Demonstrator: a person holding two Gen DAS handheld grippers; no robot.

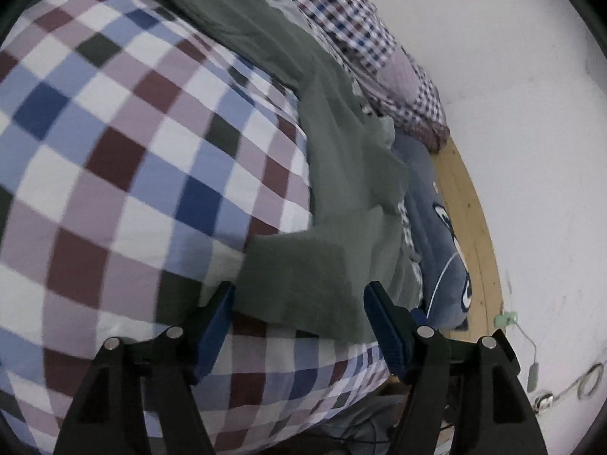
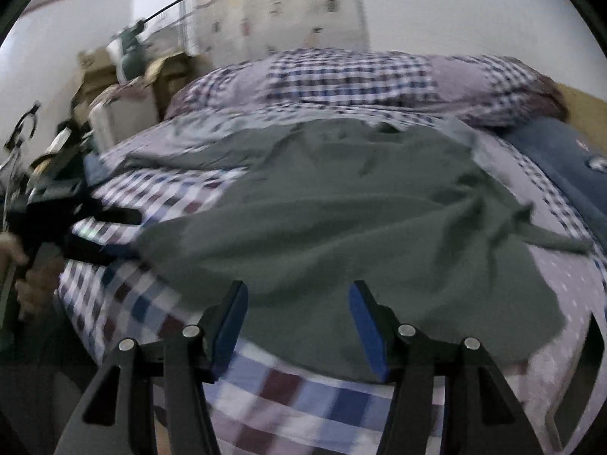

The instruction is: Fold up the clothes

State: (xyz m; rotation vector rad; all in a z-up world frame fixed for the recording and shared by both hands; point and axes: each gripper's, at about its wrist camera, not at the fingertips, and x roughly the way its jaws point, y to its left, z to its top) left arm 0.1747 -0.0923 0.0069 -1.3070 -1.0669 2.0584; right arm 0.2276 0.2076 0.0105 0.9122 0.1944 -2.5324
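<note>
The right gripper (image 2: 297,295) is hovering with its blue-padded jaws spread wide over the near hem of a grey-green garment (image 2: 334,208), which is lying spread and wrinkled across a checked bedcover (image 2: 288,390). At the left edge, a hand (image 2: 22,265) is gripping the left gripper (image 2: 76,223) beside the garment's side, while a checked pillow (image 2: 341,76) is lying beyond.

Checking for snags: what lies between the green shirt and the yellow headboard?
A blue plush toy lies between green shirt and headboard, in the left wrist view.
</note>
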